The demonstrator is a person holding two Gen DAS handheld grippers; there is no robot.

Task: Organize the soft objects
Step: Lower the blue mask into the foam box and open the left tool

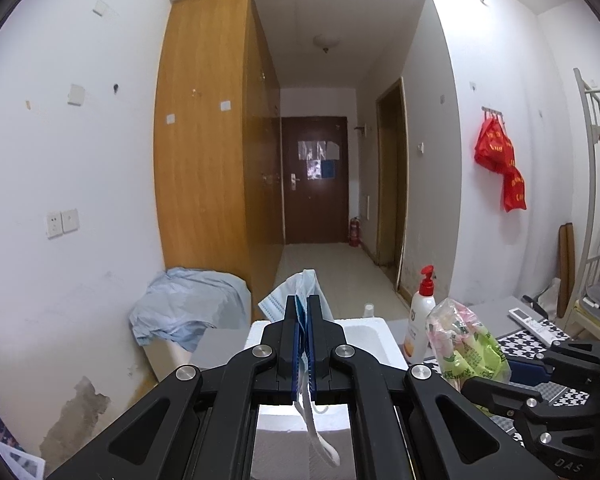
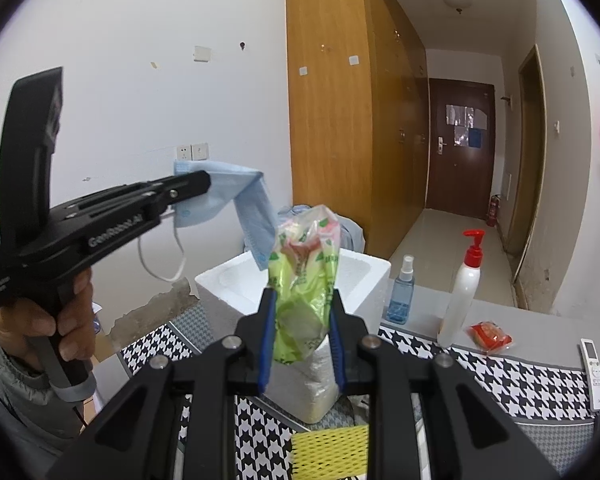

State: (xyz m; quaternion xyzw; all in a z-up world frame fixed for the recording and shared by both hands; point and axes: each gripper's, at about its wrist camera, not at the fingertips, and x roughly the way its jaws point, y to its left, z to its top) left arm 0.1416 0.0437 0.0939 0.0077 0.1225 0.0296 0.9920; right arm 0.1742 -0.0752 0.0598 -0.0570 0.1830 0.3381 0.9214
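Feather-light and limp, the blue face mask (image 1: 300, 300) sags from the clenched jaws of the left gripper (image 1: 303, 312), while the crinkly, slippery green plastic bag (image 2: 302, 280), squashable, bulges above the right gripper (image 2: 302, 312), whose jaws pinch its midsection

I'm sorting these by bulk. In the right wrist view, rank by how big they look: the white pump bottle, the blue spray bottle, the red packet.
1. white pump bottle
2. blue spray bottle
3. red packet

The last two look close; distance could mislead.
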